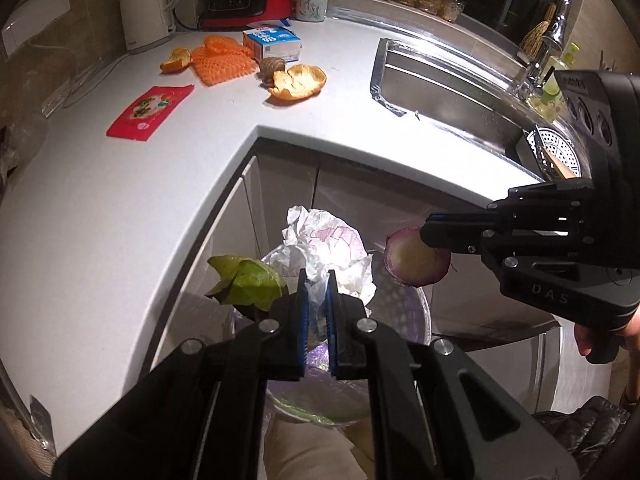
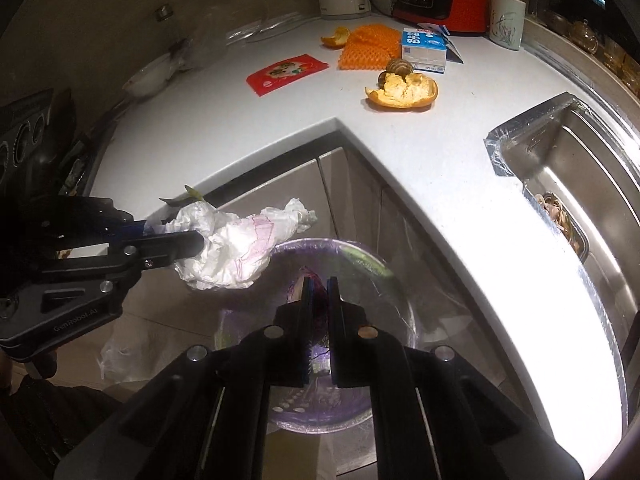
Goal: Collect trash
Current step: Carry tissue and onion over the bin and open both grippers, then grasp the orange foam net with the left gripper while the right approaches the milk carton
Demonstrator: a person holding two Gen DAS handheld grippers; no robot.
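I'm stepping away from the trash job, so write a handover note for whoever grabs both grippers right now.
Left gripper: shut on crumpled white plastic wrapper and green leaf, above purple-lined bin.
Right gripper: shut on purple onion slice, also above the bin.
Nothing released yet.
Left on white countertop: red packet, orange foam net, two orange peels, milk carton.

— What trash is up over the bin?
— A crumpled white wrapper [image 2: 228, 248] with pink print and a limp green leaf [image 1: 248, 282] beside it, plus a purple onion piece [image 1: 416, 258], cut face showing. All hang above the bin [image 2: 396, 292], lined with a clear purplish bag.
— And on the counter?
— Two orange peels [image 1: 298, 82] [image 1: 176, 60], orange foam netting [image 1: 222, 60], a milk carton [image 1: 274, 42], a red packet [image 1: 150, 112].
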